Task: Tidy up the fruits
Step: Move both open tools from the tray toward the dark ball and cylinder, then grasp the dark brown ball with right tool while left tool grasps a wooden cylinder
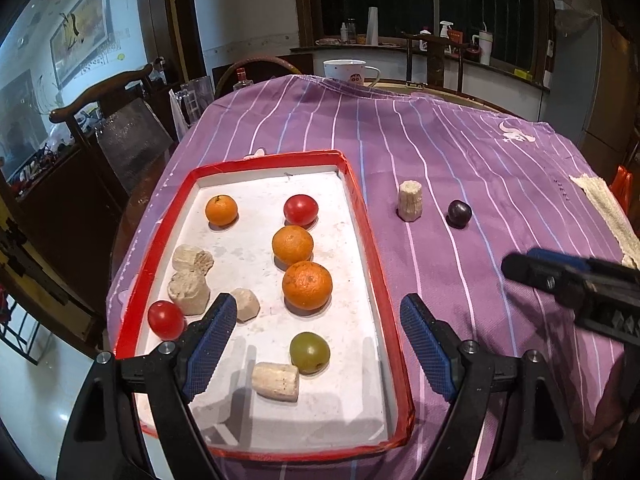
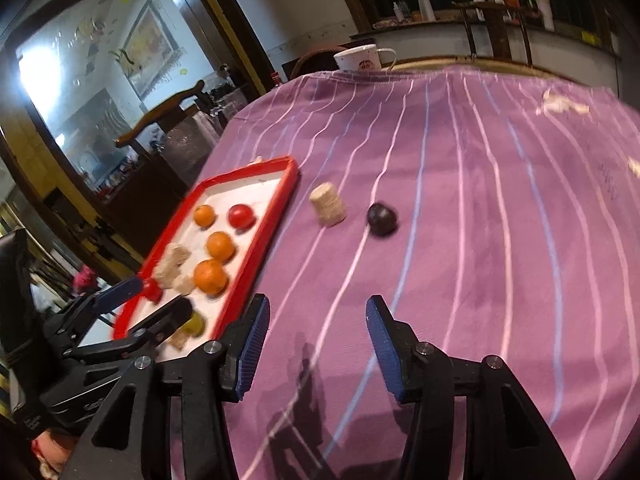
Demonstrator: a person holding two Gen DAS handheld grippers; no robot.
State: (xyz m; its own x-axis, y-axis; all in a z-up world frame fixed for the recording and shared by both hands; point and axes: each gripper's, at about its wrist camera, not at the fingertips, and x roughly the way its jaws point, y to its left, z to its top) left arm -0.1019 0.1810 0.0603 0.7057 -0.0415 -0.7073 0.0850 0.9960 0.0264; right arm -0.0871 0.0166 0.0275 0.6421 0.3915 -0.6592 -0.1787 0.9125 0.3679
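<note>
- Reaching for the dark plum (image 2: pixel 382 218), mid-frame on the bench (image 2: pixel 500 280) beside the pale chunk (image 2: pixel 328 204), I hold my right gripper (image 2: pixel 318 344) part-open and empty; a glancing touch could roll the plum away.
- My left gripper (image 1: pixel 316 344) hangs wide and empty over the red tray (image 1: pixel 360 216); dipping could knock the green grape (image 1: pixel 310 352).

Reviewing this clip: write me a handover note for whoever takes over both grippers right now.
Left gripper: open, empty, hovering over the near end of the red-rimmed tray.
Right gripper: open, empty, over the purple striped cloth, aimed toward the loose pieces.
In the tray: three oranges, two red tomatoes, a green grape and several pale beige chunks.
Still outside on the cloth: one beige chunk, standing upright, and a dark purple grape beside it, not touching.
Done: most pieces are in the tray.
Left: probably bring those two in; the right gripper looks best placed.
</note>
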